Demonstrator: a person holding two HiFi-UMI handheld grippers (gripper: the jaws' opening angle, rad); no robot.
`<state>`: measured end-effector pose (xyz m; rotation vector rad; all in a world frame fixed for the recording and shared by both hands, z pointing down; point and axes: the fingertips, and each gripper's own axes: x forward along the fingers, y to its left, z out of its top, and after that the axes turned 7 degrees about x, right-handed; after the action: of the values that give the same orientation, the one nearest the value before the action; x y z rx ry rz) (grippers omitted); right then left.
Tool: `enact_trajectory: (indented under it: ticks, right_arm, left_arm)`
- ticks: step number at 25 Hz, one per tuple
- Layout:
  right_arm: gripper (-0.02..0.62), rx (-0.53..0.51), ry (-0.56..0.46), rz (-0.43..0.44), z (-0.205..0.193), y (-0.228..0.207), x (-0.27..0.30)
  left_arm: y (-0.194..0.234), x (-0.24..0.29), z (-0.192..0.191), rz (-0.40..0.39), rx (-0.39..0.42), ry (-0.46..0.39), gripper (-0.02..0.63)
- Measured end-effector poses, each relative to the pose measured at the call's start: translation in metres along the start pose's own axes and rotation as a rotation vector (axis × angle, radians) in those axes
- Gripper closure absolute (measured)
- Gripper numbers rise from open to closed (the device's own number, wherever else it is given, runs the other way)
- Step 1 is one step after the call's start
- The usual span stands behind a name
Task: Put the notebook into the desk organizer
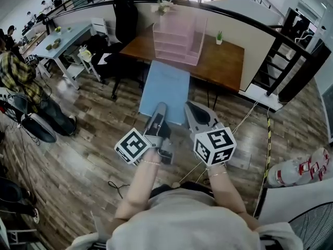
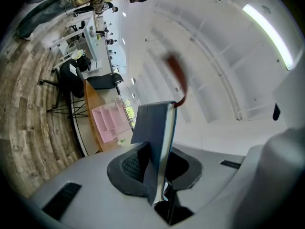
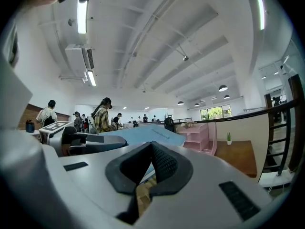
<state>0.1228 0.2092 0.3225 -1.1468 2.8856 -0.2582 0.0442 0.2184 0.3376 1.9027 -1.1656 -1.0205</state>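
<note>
A light-blue notebook (image 1: pixel 166 90) hangs flat above the wooden floor, just in front of the brown desk (image 1: pixel 226 61). On that desk stands the pink see-through desk organizer (image 1: pixel 179 38). My left gripper (image 1: pixel 158 111) is shut on the notebook's near edge; in the left gripper view the notebook (image 2: pixel 155 128) stands edge-on between the pads, a red ribbon at its far end. My right gripper (image 1: pixel 191 108) is at the notebook's near right corner. Its jaws meet at the tips (image 3: pixel 152 149), with the notebook (image 3: pixel 143 135) lying just past them and the organizer (image 3: pixel 198 137) beyond.
A black office chair (image 1: pixel 125 17) stands at the desk's left end and a small potted plant (image 1: pixel 219 36) at its back right. A staircase (image 1: pixel 291 51) rises on the right. Cables (image 1: pixel 250 119) run over the floor. A person (image 1: pixel 21 82) sits at the left.
</note>
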Motion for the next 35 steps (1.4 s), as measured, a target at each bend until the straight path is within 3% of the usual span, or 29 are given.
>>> enact_trajectory:
  ticks: [9,18,35]
  right_arm:
    - [0.592,-0.004,0.036,0.006,-0.017,-0.029,0.003]
    - [0.592,0.023,0.047,0.012,-0.025,-0.044,0.036]
    - [0.592,0.026,-0.032,-0.124,0.006,-0.085,0.204]
  left_arm:
    - [0.009,0.017,-0.020,0.021,-0.068,-0.051,0.531]
    - [0.035,0.039,-0.006,0.025,-0.082,-0.050,0.531]
    - [0.121,0.160,0.116,-0.065,-0.120,0.061,0.529]
